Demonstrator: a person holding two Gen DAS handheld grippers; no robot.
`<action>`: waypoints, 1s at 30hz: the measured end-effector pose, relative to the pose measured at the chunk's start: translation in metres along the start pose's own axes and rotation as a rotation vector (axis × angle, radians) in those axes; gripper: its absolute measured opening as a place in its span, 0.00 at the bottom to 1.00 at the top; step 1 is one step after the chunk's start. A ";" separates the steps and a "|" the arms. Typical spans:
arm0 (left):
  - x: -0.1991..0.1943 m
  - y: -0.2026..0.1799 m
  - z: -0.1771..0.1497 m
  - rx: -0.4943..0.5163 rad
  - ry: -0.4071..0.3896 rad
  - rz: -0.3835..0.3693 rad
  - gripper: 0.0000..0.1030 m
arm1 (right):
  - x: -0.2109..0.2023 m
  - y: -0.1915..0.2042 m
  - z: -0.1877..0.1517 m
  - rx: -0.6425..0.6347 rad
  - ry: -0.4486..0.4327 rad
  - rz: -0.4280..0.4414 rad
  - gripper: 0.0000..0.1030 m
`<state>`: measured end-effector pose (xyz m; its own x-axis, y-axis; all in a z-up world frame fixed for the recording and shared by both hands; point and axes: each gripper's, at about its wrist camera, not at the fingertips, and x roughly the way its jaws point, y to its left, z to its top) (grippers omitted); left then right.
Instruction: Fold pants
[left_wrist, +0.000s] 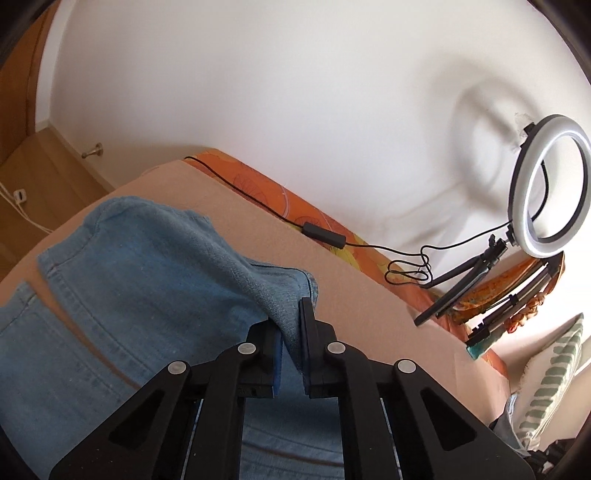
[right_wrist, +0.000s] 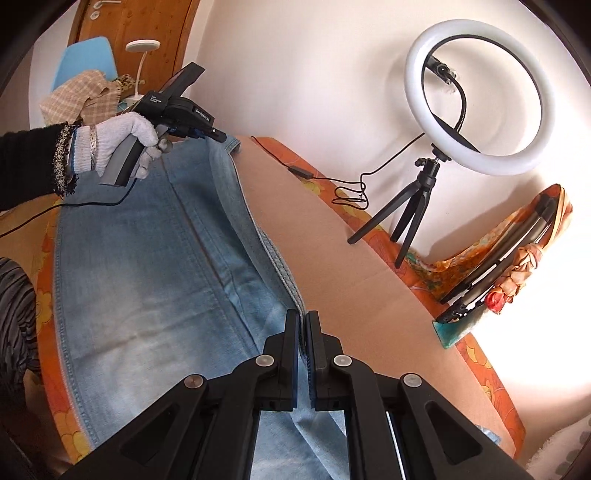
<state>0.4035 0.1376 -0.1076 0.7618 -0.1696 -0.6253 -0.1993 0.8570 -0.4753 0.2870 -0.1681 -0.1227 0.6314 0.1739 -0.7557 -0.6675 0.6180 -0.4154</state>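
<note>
Light blue jeans (left_wrist: 129, 258) lie on a tan cardboard sheet (left_wrist: 351, 280) over an orange flowered bed cover. In the left wrist view my left gripper (left_wrist: 288, 314) is shut on a raised fold of the denim, which drapes out from between its blue pads. In the right wrist view my right gripper (right_wrist: 303, 317) is shut on the near edge of the jeans (right_wrist: 147, 277). At the far end of that same edge a white-gloved hand (right_wrist: 122, 136) holds the left gripper (right_wrist: 219, 137). The edge between the two grippers is lifted off the cardboard (right_wrist: 351, 240).
A lit ring light (right_wrist: 480, 96) on a small tripod stands at the bed's far side by the white wall. Its cable with an inline control (left_wrist: 325, 230) trails along the cardboard's edge. Folded black stands (left_wrist: 498, 306) lie at the right. A striped pillow (left_wrist: 554, 376) is near.
</note>
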 end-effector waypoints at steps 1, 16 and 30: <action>-0.008 0.001 -0.005 0.007 -0.010 -0.001 0.06 | -0.004 0.005 -0.002 -0.002 0.006 0.007 0.01; -0.104 0.048 -0.108 0.016 -0.010 0.032 0.06 | -0.050 0.086 -0.054 -0.038 0.132 0.107 0.01; -0.174 0.079 -0.135 0.009 -0.080 0.175 0.36 | -0.041 0.128 -0.078 -0.093 0.226 0.136 0.01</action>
<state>0.1721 0.1695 -0.1196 0.7626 0.0215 -0.6465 -0.3281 0.8742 -0.3578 0.1449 -0.1564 -0.1846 0.4368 0.0686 -0.8970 -0.7799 0.5258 -0.3396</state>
